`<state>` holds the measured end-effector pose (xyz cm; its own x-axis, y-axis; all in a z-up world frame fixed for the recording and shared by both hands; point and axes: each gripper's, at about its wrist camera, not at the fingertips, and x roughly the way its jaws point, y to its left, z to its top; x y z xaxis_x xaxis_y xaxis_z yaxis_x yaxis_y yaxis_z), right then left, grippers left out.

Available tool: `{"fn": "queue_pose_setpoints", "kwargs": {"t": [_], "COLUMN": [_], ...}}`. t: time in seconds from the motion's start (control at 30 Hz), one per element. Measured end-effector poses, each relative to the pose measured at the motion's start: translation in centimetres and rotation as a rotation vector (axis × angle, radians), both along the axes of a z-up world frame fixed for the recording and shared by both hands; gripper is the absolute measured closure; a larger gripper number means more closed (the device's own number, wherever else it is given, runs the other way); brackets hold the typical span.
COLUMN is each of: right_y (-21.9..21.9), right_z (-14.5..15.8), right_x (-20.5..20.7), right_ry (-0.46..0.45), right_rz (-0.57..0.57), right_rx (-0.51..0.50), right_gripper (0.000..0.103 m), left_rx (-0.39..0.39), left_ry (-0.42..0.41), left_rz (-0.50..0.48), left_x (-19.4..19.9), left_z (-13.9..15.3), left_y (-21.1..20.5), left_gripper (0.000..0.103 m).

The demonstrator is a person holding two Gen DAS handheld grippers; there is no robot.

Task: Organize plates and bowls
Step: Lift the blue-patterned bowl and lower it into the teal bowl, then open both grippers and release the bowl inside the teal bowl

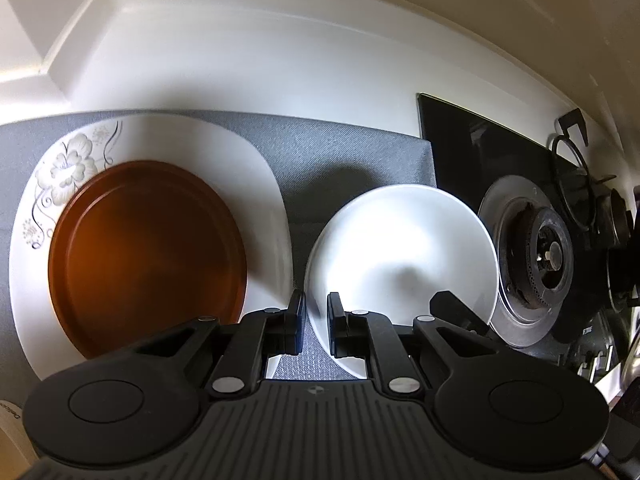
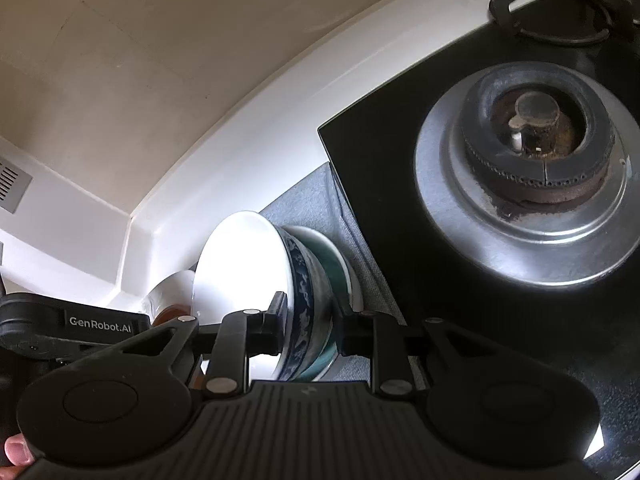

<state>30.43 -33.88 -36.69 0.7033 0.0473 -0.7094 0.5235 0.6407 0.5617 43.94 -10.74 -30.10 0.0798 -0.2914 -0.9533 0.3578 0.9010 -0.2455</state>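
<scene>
In the left wrist view a brown plate (image 1: 146, 256) lies on a larger white flowered plate (image 1: 64, 168) on a grey mat (image 1: 340, 148). To their right a white bowl (image 1: 404, 256) sits on the mat. My left gripper (image 1: 316, 312) is closed on the bowl's near left rim, one finger inside, one outside. In the right wrist view the white bowl (image 2: 240, 264) has a blue-and-white patterned outside (image 2: 304, 300) and sits nested in a green bowl (image 2: 334, 280). My right gripper (image 2: 310, 320) spans the two bowls' walls, its jaws pressed against them.
A black glass gas hob (image 1: 472, 148) lies right of the mat, with a steel burner (image 2: 532, 164) and a pot support ring (image 1: 568, 156). A white backsplash and ledge run behind. The left gripper's body (image 2: 76, 324) shows left in the right wrist view.
</scene>
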Motion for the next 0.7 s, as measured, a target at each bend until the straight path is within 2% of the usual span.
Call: {"fn": "queue_pose_setpoints", "kwargs": {"t": [0.13,0.27,0.4,0.57,0.7], "right_y": [0.8,0.7,0.4,-0.6,-0.9], "right_z": [0.3,0.3,0.5,0.2,0.3], "right_x": [0.7,1.4,2.0,2.8,2.4], "right_ry": [0.033,0.061,0.084,0.102,0.093], "right_rz": [0.021,0.027,0.049,0.062,0.074], "right_rx": [-0.071,-0.088,-0.09,-0.057,-0.026], "right_gripper": [0.08,0.082,0.083,0.084,0.083], "left_rx": [-0.007,0.007,-0.002,-0.058,-0.044], "left_ry": [0.006,-0.002,0.02,0.075,0.068], "left_rz": [-0.033,-0.079,-0.06,0.012,0.012], "left_x": [-0.1,-0.2,0.2,0.9,0.6], "left_z": [-0.1,-0.3,-0.5,-1.0,-0.7], "left_y": [0.1,-0.7,-0.6,0.7,0.4], "left_gripper": [0.091,0.091,0.091,0.091,0.091]}}
